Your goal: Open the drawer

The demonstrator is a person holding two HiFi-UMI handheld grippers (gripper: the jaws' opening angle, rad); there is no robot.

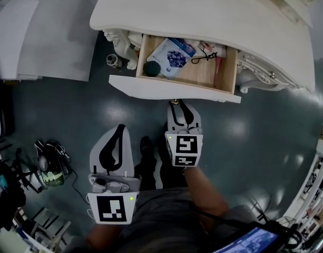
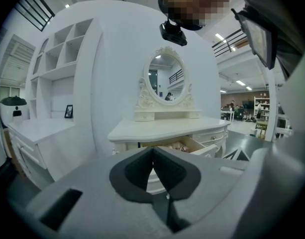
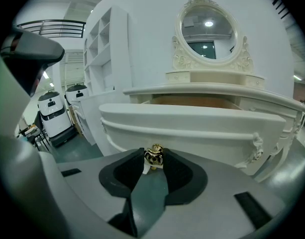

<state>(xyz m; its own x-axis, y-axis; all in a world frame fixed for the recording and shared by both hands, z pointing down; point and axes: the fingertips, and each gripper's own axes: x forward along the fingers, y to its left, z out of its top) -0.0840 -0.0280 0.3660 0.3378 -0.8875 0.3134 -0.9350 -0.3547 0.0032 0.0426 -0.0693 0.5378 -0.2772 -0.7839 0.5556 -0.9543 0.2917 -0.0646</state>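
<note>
Right gripper (image 3: 153, 157) points at the white dressing table (image 1: 203, 20), whose wooden drawer (image 1: 172, 89) stands pulled out just ahead of it. Its jaws are clamped on the drawer's gold knob (image 3: 153, 155). Left gripper (image 2: 153, 152), beside it and further from the drawer, has its jaws pressed together on nothing.

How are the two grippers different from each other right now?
The right gripper is clamped on the gold knob of the drawer; the left gripper is shut on nothing. The right gripper reaches the drawer; the left gripper hangs back from it. Both are white with dark pads.
</note>
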